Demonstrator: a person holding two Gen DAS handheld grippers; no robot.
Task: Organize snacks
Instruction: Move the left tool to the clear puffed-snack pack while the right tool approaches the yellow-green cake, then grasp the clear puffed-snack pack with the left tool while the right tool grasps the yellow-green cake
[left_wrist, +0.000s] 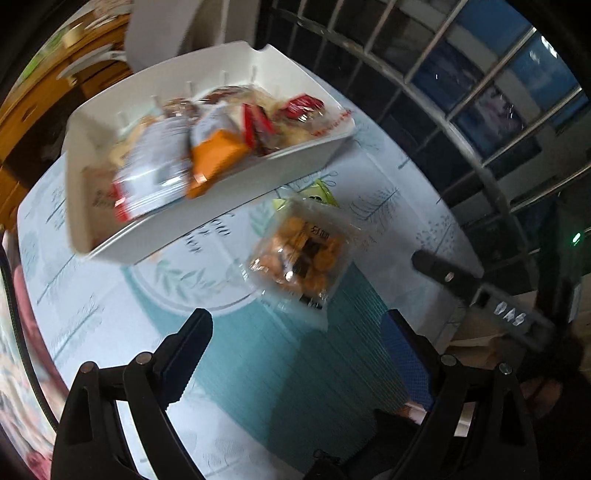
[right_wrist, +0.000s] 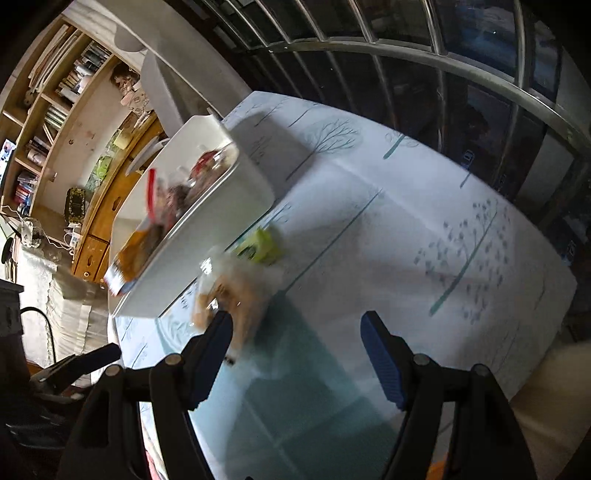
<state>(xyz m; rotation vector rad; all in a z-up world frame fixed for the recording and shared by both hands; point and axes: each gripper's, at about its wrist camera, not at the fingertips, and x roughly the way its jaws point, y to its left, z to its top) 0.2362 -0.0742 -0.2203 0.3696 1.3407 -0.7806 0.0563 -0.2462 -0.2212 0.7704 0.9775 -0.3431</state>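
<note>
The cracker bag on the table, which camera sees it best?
The left wrist view. There the cracker bag lies whole and fairly sharp beside the bin, with the round crackers visible. In the right wrist view it is blurred, and a finger of the right gripper partly covers it.

It was a home: a wooden bookshelf (right_wrist: 55, 122) full of books, a barred window (right_wrist: 461, 55), a tree-patterned cloth (right_wrist: 406, 221) over the counter.
</note>
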